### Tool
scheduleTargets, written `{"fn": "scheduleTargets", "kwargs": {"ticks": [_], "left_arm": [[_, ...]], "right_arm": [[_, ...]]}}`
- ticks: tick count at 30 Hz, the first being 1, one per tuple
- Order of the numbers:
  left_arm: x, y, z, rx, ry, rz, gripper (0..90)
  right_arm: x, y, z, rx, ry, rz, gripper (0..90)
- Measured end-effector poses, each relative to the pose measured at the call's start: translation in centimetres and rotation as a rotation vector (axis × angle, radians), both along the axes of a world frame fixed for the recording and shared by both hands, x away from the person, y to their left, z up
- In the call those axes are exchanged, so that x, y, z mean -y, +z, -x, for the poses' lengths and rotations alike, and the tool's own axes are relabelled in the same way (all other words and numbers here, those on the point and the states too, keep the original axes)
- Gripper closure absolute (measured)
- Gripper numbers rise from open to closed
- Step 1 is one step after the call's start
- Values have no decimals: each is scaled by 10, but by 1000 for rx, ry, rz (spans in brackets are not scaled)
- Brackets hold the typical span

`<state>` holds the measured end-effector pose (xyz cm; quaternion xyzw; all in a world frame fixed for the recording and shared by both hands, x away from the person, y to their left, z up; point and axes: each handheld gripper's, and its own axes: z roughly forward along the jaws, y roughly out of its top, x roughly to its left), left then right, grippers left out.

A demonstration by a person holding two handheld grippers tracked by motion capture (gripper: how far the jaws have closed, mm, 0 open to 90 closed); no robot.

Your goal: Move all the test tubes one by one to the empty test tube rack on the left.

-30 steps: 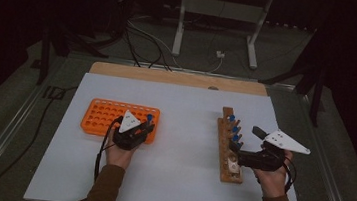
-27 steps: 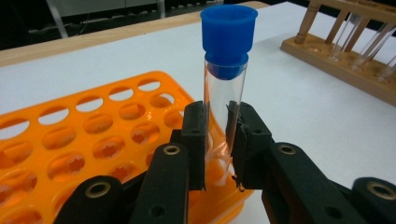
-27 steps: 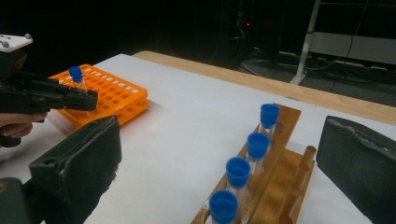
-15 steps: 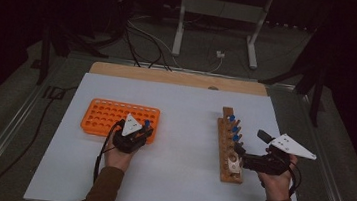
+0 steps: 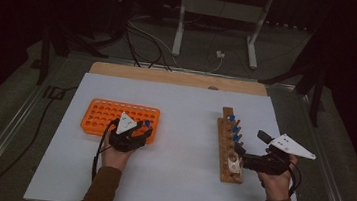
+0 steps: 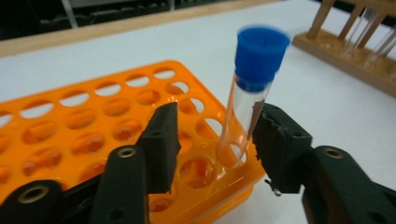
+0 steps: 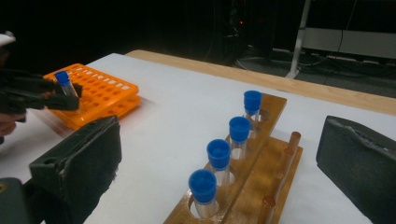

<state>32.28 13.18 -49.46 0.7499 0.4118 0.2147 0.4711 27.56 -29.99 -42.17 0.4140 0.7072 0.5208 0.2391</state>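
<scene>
The left claw point(image 6: 212, 135) is seen at the near corner of the orange rack point(image 6: 93, 121), its jaws having just been opening; they now stand partly apart, clear of the blue-capped tube point(image 6: 247, 98), which is seated, slightly tilted, in a corner hole of the rack. The right claw point(image 7: 219, 158) is held wide open, nothing between its jaws, at the near end of the wooden rack point(image 7: 261, 154). Four blue-capped tubes point(image 7: 219, 158) are lined up in that rack. Both racks are set well apart on the white desk point(image 5: 185, 116).
</scene>
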Motion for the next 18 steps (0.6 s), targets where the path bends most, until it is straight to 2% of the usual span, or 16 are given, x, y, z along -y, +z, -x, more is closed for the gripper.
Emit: {"fn": "scheduleTargets", "kwargs": {"ticks": [4,6,12,15,18], "left_arm": [[-8,6,4,3,3,37,457],[-12,9,7,8,14,56,395],[-22,19,16,19,68,62,170],[-27,22,21,26,88,73,94],[-31,24,26,33,87,71,28]], "right_arm": [[2,-2,-2,-14,-2,2,2],[2,-4,-3,-22,0,5,3],[2,-10,-5,-48,2,15,28],[1,-13,-7,-63,14,26,54],[-1,-17,-8,-78,29,37,93]]}}
